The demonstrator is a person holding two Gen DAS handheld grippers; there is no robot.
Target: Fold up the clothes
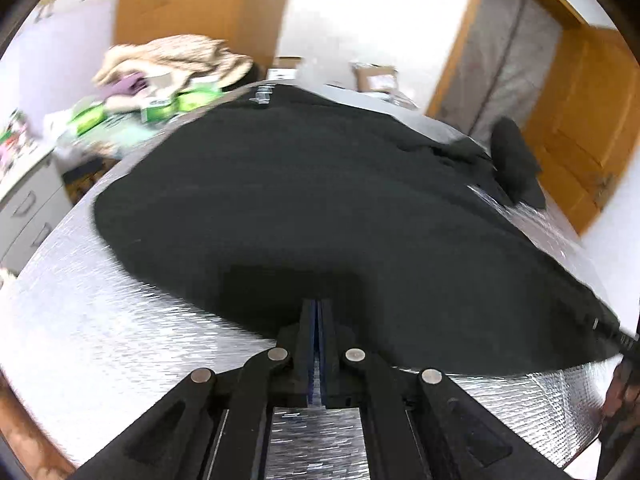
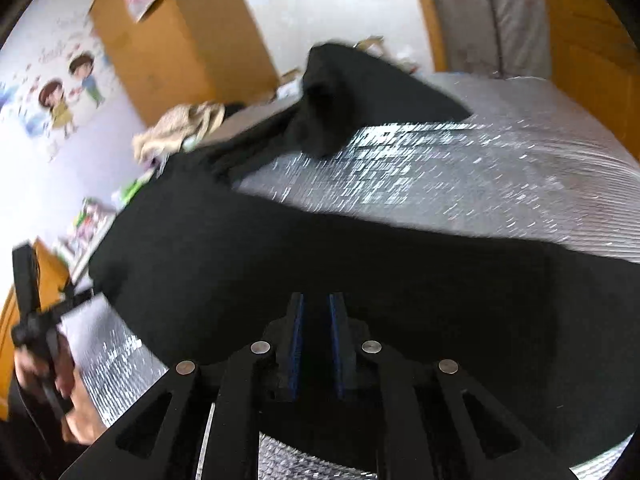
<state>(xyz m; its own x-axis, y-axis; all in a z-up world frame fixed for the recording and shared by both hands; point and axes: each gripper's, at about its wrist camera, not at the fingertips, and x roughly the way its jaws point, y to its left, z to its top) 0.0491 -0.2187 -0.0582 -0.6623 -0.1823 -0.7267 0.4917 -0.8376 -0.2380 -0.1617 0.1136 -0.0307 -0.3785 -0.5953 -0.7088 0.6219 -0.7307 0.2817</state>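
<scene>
A black garment [image 1: 320,200] [image 2: 280,260] lies spread on a table covered in silver foil [image 1: 100,320] [image 2: 480,168]. One sleeve [image 2: 352,100] [image 1: 516,160] lies bunched at the far side. My left gripper [image 1: 319,306] is shut, its tips at the garment's near hem; I cannot tell whether cloth is pinched. It also shows at the left edge of the right wrist view, the left gripper [image 2: 36,320] held by a hand. My right gripper [image 2: 316,302] hovers over the near part of the garment, pads a little apart, pressing on nothing.
A beige cloth pile [image 1: 176,60] [image 2: 180,124] and green packages [image 1: 160,108] lie beyond the table's far left. Grey drawers [image 1: 28,208] stand at the left. A wooden door [image 1: 580,120] is at the right. Bare foil stretches right of the sleeve.
</scene>
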